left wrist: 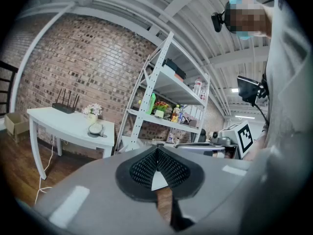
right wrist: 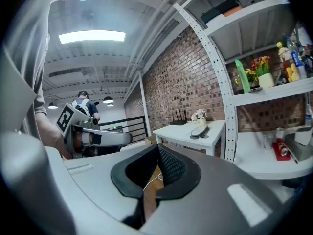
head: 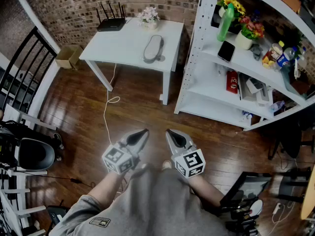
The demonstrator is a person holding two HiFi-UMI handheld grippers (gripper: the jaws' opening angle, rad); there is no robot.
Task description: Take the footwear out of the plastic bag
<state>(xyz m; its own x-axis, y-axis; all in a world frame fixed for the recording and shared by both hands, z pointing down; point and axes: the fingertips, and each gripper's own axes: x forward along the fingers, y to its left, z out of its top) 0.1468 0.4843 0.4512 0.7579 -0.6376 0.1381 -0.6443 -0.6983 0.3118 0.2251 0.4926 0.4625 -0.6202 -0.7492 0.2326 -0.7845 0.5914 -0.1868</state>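
Left tongs (head: 141,133) and right tongs (head: 171,133): both pressed together, nothing between them, side by side and close above the wooden floor (head: 138,107). Well ahead of both, grey footwear (head: 153,48) lies on the white worktop (head: 123,45); its bag is too small to make out. Router (head: 111,22) sits beyond it.

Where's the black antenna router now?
Head view, upper left: the black antenna router sits on the white table's back corner, beside the pale flowers.

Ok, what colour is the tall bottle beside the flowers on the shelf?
Green. The bottle shows best in the head view.
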